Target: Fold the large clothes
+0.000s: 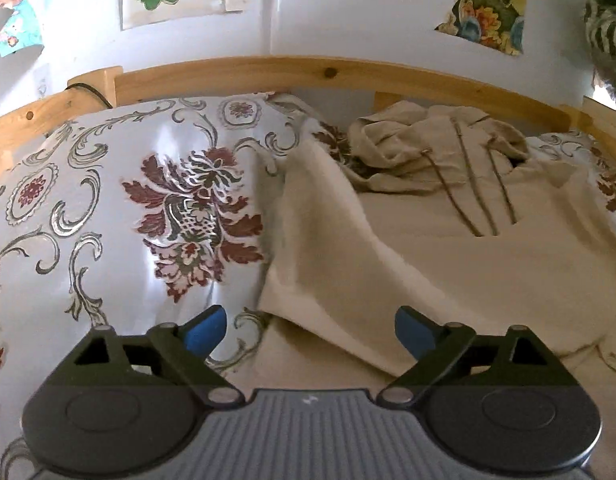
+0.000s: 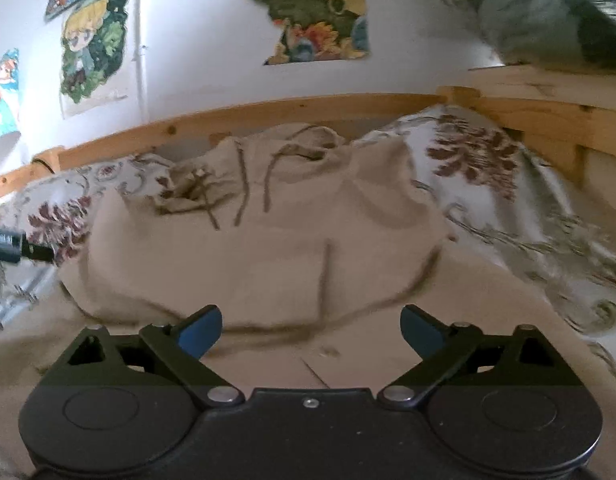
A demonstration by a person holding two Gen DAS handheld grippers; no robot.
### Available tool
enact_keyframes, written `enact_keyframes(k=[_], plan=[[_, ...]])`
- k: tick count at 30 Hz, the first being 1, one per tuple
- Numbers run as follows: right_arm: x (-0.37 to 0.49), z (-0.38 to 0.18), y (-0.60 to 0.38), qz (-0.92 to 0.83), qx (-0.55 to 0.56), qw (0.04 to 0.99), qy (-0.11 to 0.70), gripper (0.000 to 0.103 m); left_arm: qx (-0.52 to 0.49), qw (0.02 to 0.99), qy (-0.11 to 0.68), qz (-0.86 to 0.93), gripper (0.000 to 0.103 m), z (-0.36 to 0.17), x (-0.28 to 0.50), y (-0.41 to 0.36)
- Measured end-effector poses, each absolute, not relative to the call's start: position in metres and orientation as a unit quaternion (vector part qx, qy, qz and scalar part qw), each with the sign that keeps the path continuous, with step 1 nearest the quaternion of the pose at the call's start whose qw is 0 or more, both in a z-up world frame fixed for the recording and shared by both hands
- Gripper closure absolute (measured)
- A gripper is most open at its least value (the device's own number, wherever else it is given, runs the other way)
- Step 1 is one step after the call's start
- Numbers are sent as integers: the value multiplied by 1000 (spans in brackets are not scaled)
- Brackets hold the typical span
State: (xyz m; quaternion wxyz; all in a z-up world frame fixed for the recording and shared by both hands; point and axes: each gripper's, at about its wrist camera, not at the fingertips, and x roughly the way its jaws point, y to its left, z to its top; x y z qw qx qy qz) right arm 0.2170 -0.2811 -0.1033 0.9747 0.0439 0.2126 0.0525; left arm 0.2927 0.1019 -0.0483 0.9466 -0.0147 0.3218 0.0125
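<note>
Cream fleece hooded sweatshirt (image 2: 248, 256) half-folded at frame centre; left gripper (image 1: 310, 330) and right gripper (image 2: 310, 330) wide, empty — could snag trailing drawstrings (image 1: 472, 196), undoing the fold.

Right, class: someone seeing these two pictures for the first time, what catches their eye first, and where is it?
A beige hoodie lies spread across the bed, its drawstrings trailing down from the bunched hood near the wooden bed rail. Beside it shines a glossy floral bedcover, with torn cartoon posters on the white wall above. In front, each view shows open blue-padded jaws holding nothing.
</note>
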Motion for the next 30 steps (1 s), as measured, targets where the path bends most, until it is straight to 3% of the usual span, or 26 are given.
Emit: enact_keyframes(k=[6, 10, 12, 13, 14, 18, 27, 30], plan=[[291, -100, -272, 56, 60, 964, 254, 11, -3, 943, 333, 21, 6, -58, 301, 109], [326, -117, -267, 17, 70, 954, 290, 26, -2, 939, 342, 24, 6, -64, 305, 118], [333, -128, -267, 15, 85, 948, 307, 43, 3, 940, 341, 25, 7, -65, 308, 121], [335, -134, -266, 20, 94, 945, 314, 66, 0, 940, 341, 27, 7, -65, 309, 123], [334, -137, -264, 27, 93, 944, 316, 81, -5, 939, 342, 28, 7, -66, 310, 125], [309, -125, -264, 25, 68, 953, 293, 102, -23, 940, 341, 27, 7, -67, 315, 130], [252, -111, -278, -19, 62, 960, 271, 98, -33, 935, 350, 36, 10, -73, 349, 122], [253, -112, -277, -30, 61, 958, 279, 80, -18, 928, 368, 50, 19, -80, 364, 119]])
